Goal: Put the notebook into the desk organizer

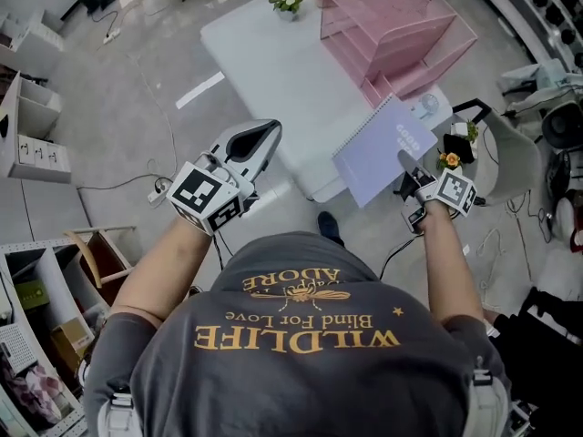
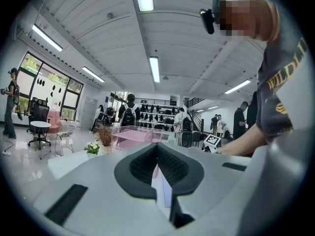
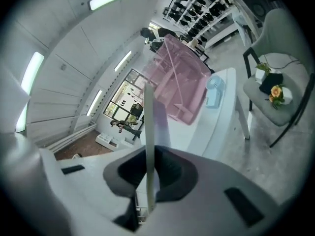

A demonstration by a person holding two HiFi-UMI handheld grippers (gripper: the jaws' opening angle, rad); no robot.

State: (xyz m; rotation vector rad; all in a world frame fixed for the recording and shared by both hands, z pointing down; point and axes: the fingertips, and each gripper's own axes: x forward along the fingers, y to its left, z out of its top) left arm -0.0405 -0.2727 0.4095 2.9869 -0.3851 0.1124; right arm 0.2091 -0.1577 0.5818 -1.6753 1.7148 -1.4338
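We count one notebook [image 1: 378,153], one pink desk organizer [image 1: 393,18], one white desk [image 1: 264,57], two flower pots [image 1: 287,0] [image 1: 448,160], plus the left hand-held gripper [image 1: 266,137] and the right hand-held gripper [image 1: 407,166]: two.

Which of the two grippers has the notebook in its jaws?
The right gripper: its jaws pinch the edge of the lavender notebook. The left gripper has its jaws together, with nothing between them.

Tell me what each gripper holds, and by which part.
Right gripper clamps the notebook by its edge nearest the person; left gripper holds nothing.
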